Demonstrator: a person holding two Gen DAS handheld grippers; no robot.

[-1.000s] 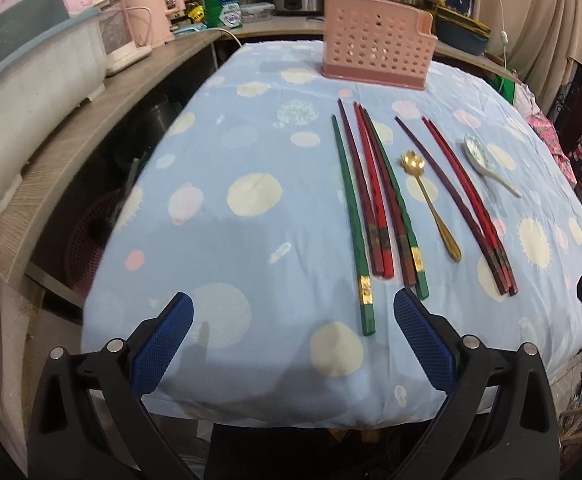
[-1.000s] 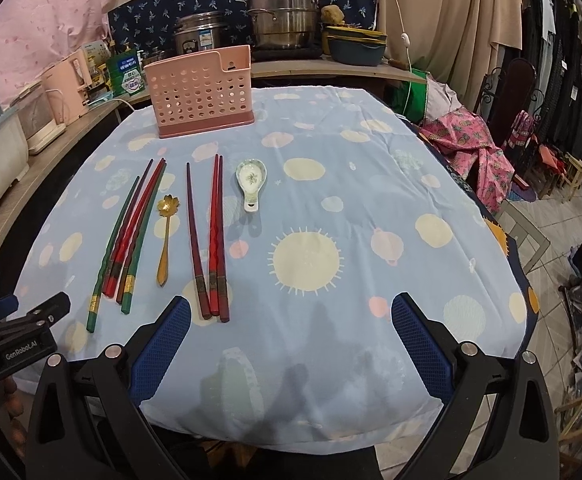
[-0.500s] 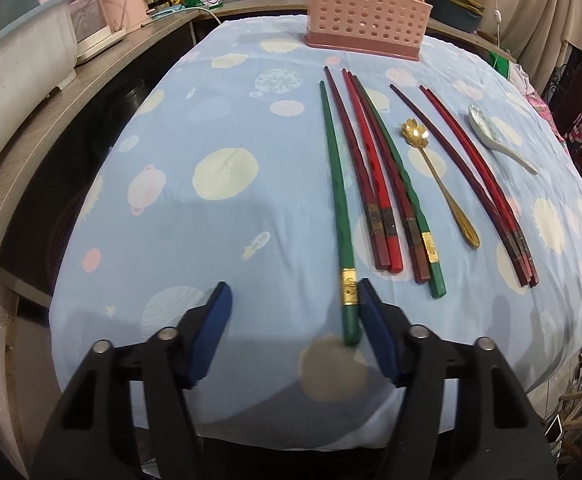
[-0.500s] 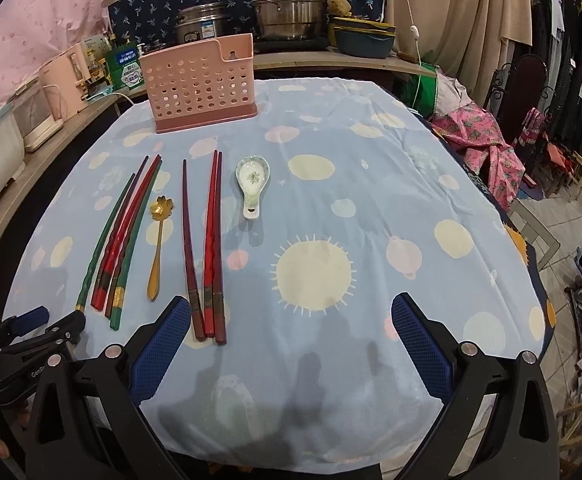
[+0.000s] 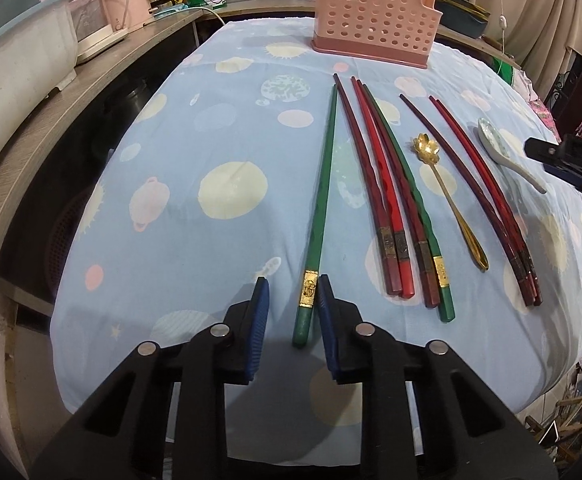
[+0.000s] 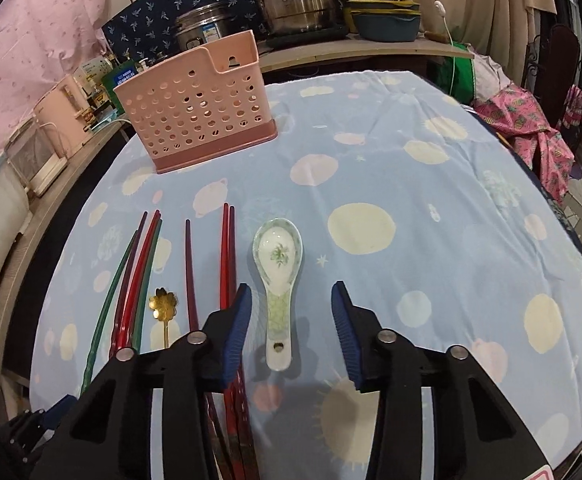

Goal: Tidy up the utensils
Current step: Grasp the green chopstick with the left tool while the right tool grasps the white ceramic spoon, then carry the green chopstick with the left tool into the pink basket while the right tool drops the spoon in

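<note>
1. My left gripper (image 5: 293, 298): jaws closing around the butt end of the lone green chopstick (image 5: 319, 216). The chopstick lies between the blue pads; the right pad looks to be touching it, the left pad stands apart, so I count nothing as gripped.
2. Green chopstick: flat on the blue spotted tablecloth (image 5: 219, 128), leftmost of the row, gold band just ahead of my fingertips, tip pointing at the pink perforated utensil holder (image 5: 373, 12).
3. My right gripper (image 6: 289, 322): jaws closing, with the handle of the ceramic soup spoon (image 6: 278, 264) between them. Both pads are clear of the handle; no hold.
4. Ceramic soup spoon: bowl up, green floral print, bowl ahead of the fingertips, handle end with its hole near the base of the pads.
5. Cluster of four chopsticks (image 5: 387, 192): two dark red, one bright red, one green, just right of the lone green one.
6. Gold flower-bowl spoon (image 5: 449, 200): between that cluster and the next chopstick group.
7. Red and dark red chopsticks (image 5: 487, 200): just beside the left pad in the right wrist view, passing under it.
8. Utensil holder: upright at the table's far edge, well apart from both grippers. Whether it holds anything, I cannot tell.
</note>
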